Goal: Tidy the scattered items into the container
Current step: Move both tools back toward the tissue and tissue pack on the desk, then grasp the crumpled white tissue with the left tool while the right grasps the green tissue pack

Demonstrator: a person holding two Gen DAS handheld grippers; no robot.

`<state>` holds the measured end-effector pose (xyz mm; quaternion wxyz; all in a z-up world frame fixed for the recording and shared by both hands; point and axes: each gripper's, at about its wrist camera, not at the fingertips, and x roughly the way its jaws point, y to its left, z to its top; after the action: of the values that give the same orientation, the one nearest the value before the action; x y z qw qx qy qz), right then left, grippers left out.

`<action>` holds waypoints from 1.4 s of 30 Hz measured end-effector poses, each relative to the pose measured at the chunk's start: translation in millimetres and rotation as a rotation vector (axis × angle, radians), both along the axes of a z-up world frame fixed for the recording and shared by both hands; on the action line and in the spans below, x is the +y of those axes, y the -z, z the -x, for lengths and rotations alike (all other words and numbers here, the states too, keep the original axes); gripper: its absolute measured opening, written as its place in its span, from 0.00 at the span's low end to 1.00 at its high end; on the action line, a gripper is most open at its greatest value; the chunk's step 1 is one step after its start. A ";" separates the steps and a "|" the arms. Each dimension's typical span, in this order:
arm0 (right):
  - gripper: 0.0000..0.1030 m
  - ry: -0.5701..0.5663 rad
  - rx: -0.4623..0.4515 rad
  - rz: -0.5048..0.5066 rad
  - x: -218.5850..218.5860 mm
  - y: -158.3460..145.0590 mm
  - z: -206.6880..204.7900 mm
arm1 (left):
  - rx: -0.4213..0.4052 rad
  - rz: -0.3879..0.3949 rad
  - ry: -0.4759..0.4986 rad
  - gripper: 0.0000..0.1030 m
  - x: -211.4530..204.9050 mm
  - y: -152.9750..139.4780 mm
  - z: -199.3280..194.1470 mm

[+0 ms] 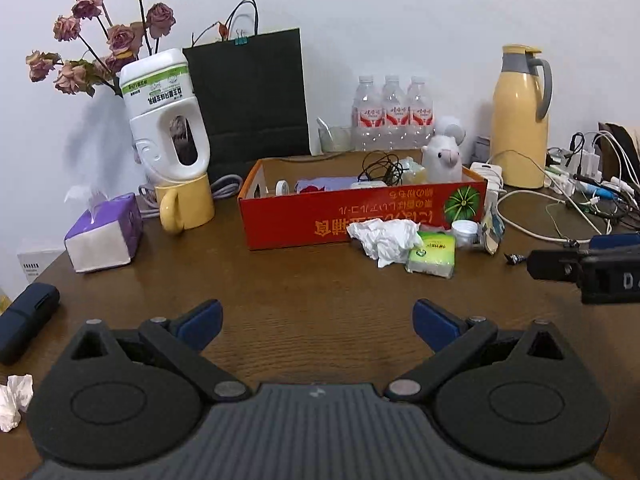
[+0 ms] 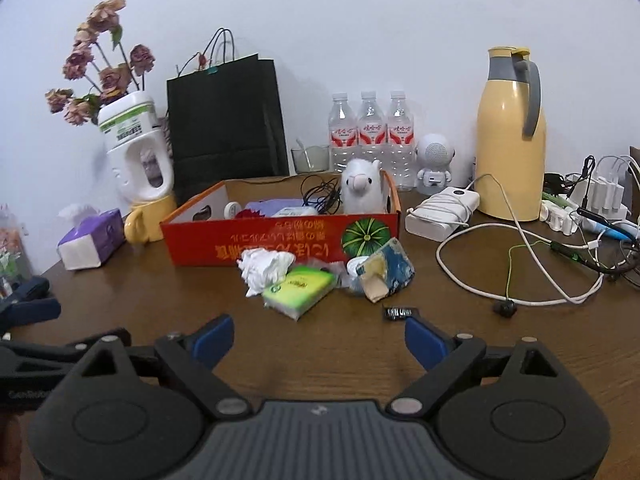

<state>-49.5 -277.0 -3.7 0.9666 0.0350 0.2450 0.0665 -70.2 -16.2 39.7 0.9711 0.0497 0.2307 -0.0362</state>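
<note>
Both grippers hover low over the near table, the left gripper point(image 1: 318, 322) and right gripper point(image 2: 319, 338) each spread wide and empty, apparently ready to collect. Just before the red box point(image 2: 280, 240) lie a tissue point(image 2: 264, 266), green pack point(image 2: 300, 286), and torn blue carton point(image 2: 386, 270).

Box point(image 2: 280, 240) contents half hidden by wall; cable tangle point(image 1: 600, 192) cut off at edge.

Both wrist cameras sat low over the worktop point(image 1: 312, 280), facing the wall.
Left view looked from further left; both shared the red box point(image 1: 360, 210) point(image 2: 280, 236), crumpled tissue point(image 2: 264, 266) and yellow flask point(image 1: 520, 120).
</note>
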 end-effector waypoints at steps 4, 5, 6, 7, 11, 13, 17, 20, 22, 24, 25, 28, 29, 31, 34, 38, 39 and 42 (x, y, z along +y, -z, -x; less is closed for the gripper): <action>0.90 -0.028 0.024 0.001 5.0 2.1 -7.3 | 0.024 0.066 0.057 1.00 -1.5 4.1 -17.0; 0.90 -0.030 0.025 -0.007 5.6 2.1 -10.1 | 0.031 0.068 0.080 1.00 -2.5 4.8 -24.3; 0.90 -0.030 0.027 -0.015 5.4 2.6 -12.3 | 0.032 0.062 0.108 1.00 -4.2 3.9 -33.7; 0.90 -0.028 0.030 -0.022 4.3 3.2 -16.1 | 0.021 0.056 0.127 1.00 -7.3 1.7 -44.8; 0.90 0.002 0.048 -0.015 -1.2 4.9 -30.7 | 0.023 0.056 0.195 1.00 -24.2 -6.2 -106.5; 0.90 0.021 0.059 0.000 -5.2 5.8 -37.3 | 0.080 0.063 0.201 1.00 -34.4 -2.1 -141.6; 0.90 0.045 0.089 -0.015 -13.7 9.4 -51.5 | 0.181 0.081 0.211 0.89 -46.9 15.9 -187.4; 0.90 0.019 0.110 -0.010 -8.7 12.3 -64.5 | 0.247 0.104 0.173 0.43 -40.9 30.5 -205.3; 0.90 -0.017 0.121 0.009 1.7 15.6 -75.8 | 0.249 0.156 0.172 0.32 -28.1 35.4 -204.3; 0.90 -0.052 0.132 0.020 12.7 19.7 -87.4 | 0.244 0.174 0.178 0.21 -17.5 31.4 -196.8; 0.90 -0.063 0.138 0.020 16.8 21.6 -93.3 | 0.235 0.176 0.174 0.08 -11.7 27.5 -190.7; 0.90 -0.085 0.162 0.006 31.8 29.0 -115.0 | 0.199 0.191 0.144 0.04 7.1 16.1 -170.8; 0.89 -0.080 0.174 -0.005 36.2 31.3 -123.0 | 0.180 0.195 0.133 0.04 13.4 13.2 -163.4; 0.86 -0.072 0.191 -0.034 42.0 34.5 -135.9 | 0.155 0.188 0.100 0.03 24.3 9.7 -151.1; 0.77 -0.065 0.203 -0.034 51.8 39.3 -151.1 | 0.132 0.179 0.063 0.03 35.1 5.9 -138.4; 0.46 -0.039 0.212 0.067 65.1 49.3 -163.9 | 0.133 0.182 0.054 0.02 44.9 6.8 -124.2; 0.45 -0.039 0.204 0.076 66.1 50.1 -164.1 | 0.130 0.171 0.056 0.02 44.9 6.9 -120.1; 0.44 -0.047 0.206 0.099 68.6 49.5 -158.7 | 0.110 0.119 0.083 0.01 43.2 5.5 -103.5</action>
<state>109.2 -208.4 -53.2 0.9350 -0.0119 0.3468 0.0728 33.3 26.9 34.2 0.9558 -0.0006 0.2791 -0.0926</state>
